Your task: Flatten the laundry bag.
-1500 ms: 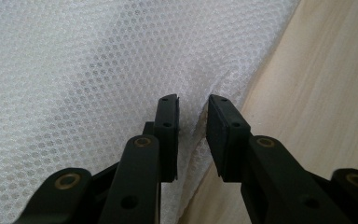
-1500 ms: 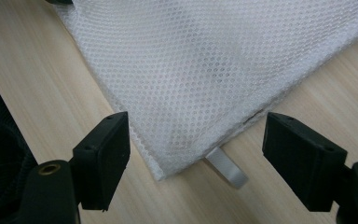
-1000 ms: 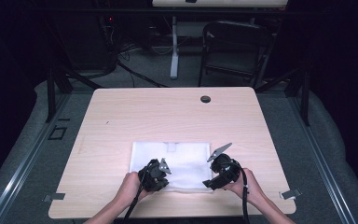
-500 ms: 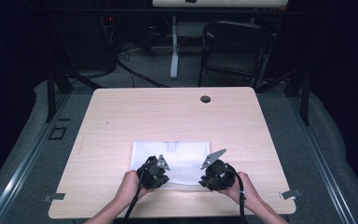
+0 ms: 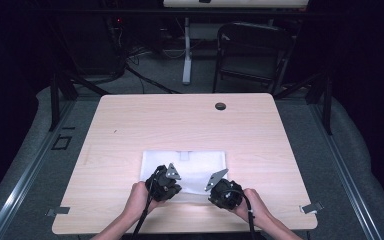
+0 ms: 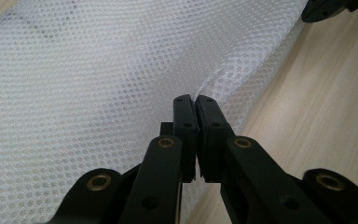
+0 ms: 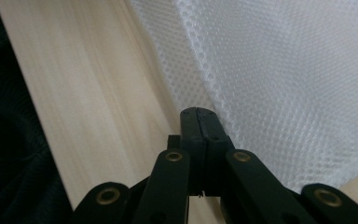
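Partly under grippers, mesh cloth (image 5: pixel 190 167) edge

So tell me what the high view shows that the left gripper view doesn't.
High view alone: the whole wooden table with its dark grommet hole, a chair behind it, both of the person's hands, and the right gripper pinching the near edge of the white mesh fabric.

Left gripper view alone: the fabric's honeycomb holes up close, and the fold puckering where the left gripper has its jaws shut on it.

Both: mesh fabric, wood tabletop, left gripper.
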`<action>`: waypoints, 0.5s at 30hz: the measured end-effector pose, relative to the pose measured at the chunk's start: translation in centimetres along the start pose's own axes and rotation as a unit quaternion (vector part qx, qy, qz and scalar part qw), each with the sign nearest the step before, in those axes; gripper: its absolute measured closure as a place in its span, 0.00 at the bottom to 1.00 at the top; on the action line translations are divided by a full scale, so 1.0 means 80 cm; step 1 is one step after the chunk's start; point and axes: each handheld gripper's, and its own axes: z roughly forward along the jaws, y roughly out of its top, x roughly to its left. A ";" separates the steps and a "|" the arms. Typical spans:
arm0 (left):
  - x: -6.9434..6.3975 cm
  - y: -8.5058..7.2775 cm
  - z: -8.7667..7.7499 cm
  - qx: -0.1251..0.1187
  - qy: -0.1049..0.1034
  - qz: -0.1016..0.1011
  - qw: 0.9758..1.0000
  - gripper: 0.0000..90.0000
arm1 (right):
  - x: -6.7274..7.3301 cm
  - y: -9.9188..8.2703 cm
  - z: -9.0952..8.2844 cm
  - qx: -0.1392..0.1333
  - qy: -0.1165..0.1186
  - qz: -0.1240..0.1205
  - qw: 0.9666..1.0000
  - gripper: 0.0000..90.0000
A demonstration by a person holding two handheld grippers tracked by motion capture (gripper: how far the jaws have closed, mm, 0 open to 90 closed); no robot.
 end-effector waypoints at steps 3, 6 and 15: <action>-0.001 0.001 -0.001 -0.001 0.003 0.006 1.000 0.98 | 0.005 0.004 0.003 -0.012 -0.024 -0.013 1.000 1.00; -0.003 0.001 -0.001 0.000 0.001 0.008 1.000 0.98 | 0.004 0.005 0.006 -0.018 -0.041 -0.014 0.999 1.00; -0.005 0.002 0.000 0.000 -0.004 0.018 1.000 0.98 | -0.015 -0.004 0.014 -0.013 -0.044 0.019 0.999 1.00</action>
